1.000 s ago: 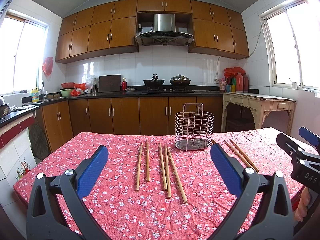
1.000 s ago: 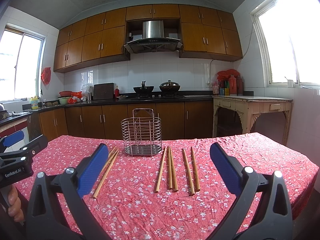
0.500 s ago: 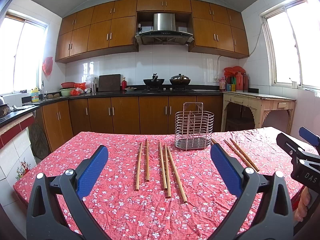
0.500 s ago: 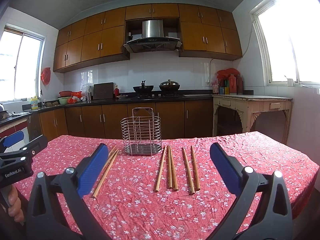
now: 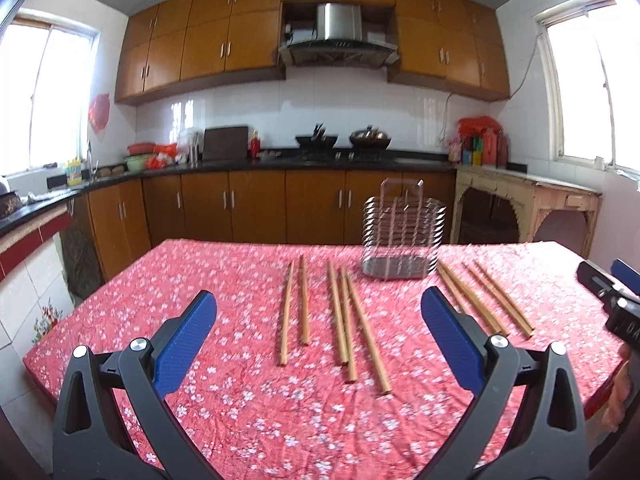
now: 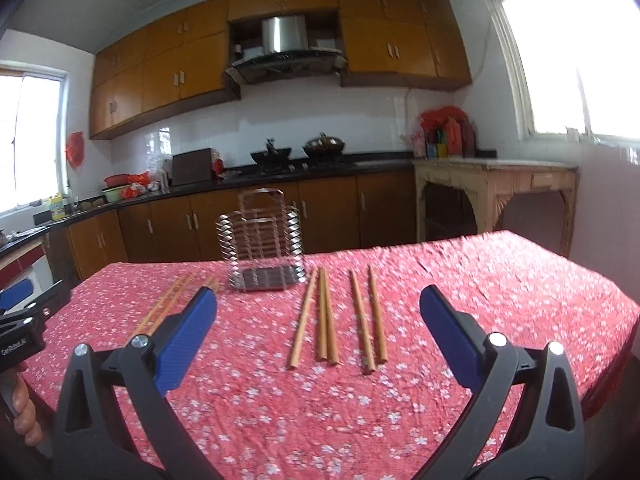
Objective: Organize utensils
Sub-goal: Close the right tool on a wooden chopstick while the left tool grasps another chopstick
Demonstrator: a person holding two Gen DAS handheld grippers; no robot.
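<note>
**Lining up for the first chopstick pick**

Nearest to me in both wrist views are my own tools: the left gripper (image 5: 319,316) and the right gripper (image 6: 318,312), each with its blue-padded jaws spread wide and nothing between them, hanging above the worktop covered in a red floral cloth (image 5: 224,280).

Just beyond the left jaws lie five long wooden chopsticks (image 5: 340,312), a pair and then a close group of three, flat on the cloth and pointing away from me. The right wrist view shows its own five, the right-hand wooden chopsticks (image 6: 344,316), framed between its jaws. Further back, in the middle, stands the upright silver wire utensil basket (image 5: 403,236), seemingly with nothing in it.

My judgement: nothing is sorted yet, and the step in hand is choosing and approaching a first stick. I would come down on one of the outer sticks, which has open cloth on one side, rather than the tight group, where the jaws could catch two. I would grip near the middle so it does not tip, keep the pads square across the shaft, and close gently, since round wood may roll on wrinkled cloth.
</note>
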